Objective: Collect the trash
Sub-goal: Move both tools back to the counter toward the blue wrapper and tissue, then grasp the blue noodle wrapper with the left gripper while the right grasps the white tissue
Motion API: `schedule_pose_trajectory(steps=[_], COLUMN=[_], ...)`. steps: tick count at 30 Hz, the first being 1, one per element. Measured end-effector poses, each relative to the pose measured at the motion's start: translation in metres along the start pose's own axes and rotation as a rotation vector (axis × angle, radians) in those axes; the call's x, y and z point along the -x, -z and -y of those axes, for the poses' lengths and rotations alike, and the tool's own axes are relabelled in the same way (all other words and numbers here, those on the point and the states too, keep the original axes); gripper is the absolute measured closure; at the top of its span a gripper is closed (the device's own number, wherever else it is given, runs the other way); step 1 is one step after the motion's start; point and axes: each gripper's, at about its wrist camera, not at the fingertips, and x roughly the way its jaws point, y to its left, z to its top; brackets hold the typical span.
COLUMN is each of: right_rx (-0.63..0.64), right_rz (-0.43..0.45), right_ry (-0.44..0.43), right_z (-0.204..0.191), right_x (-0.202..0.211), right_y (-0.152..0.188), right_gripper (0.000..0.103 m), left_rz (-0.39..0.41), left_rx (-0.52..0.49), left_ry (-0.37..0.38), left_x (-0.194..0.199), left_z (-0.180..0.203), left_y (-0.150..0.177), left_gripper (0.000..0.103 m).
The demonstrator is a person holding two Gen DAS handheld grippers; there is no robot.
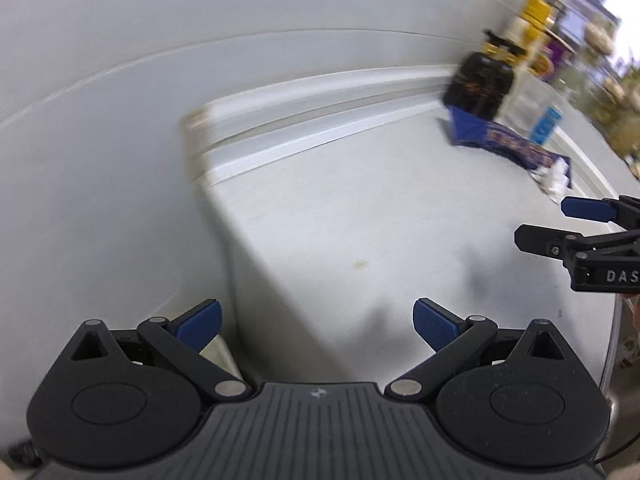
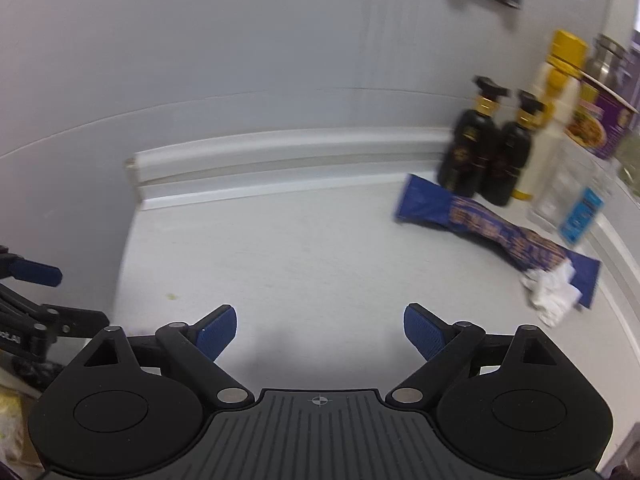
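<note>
Two black hand-held tools with blue finger pads hover over a pale grey tabletop (image 2: 304, 248), both spread wide and holding nothing: the left tool (image 1: 317, 325) near the tabletop's left edge, the right tool (image 2: 320, 332) over its bare middle. The trash lies at the far right: a long, crumpled dark-blue snack wrapper (image 2: 492, 226) with a wad of white tissue (image 2: 550, 290) resting on its near end (both well apart from either tool). Just behind the wrapper stand two black pump bottles with gold collars (image 2: 486, 148), against the white wall.
</note>
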Motion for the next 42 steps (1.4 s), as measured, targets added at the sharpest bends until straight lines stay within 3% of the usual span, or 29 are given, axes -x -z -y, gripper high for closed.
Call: schedule_pose_trajectory(steps=[9, 18, 26, 35, 42], right_rx=[-0.177, -0.243, -0.249, -0.227, -0.239], right_rz=[0.016, 0.017, 0.021, 0.022, 0.015], right_ry=[0.092, 0.144, 0.163, 0.15, 0.15], right_z=[0.091, 0.149, 0.181, 0.194, 0.199], right_x=[0.002, -0.016, -0.035, -0.048, -0.054], right_y=[0.011, 0.017, 0.016, 0.015, 0.019], right_gripper=[0.01, 0.01, 0.01, 0.01, 0.01], left_rz=[0.023, 0.073, 0.045, 0.013, -0.042], left_rx=[-0.242, -0.487, -0.672, -0.83, -0.95], left_ry=[0.088, 0.188, 0.27, 0.271, 0.261], left_x=[-0.041, -0.073, -0.112, -0.141, -0.157], left_z=[0.066, 0.131, 0.179, 0.212, 0.235], left_y=[-0.049, -0.099, -0.134, -0.15, -0.152], left_gripper=[0.001, 0.002, 0.008, 0.017, 0.036])
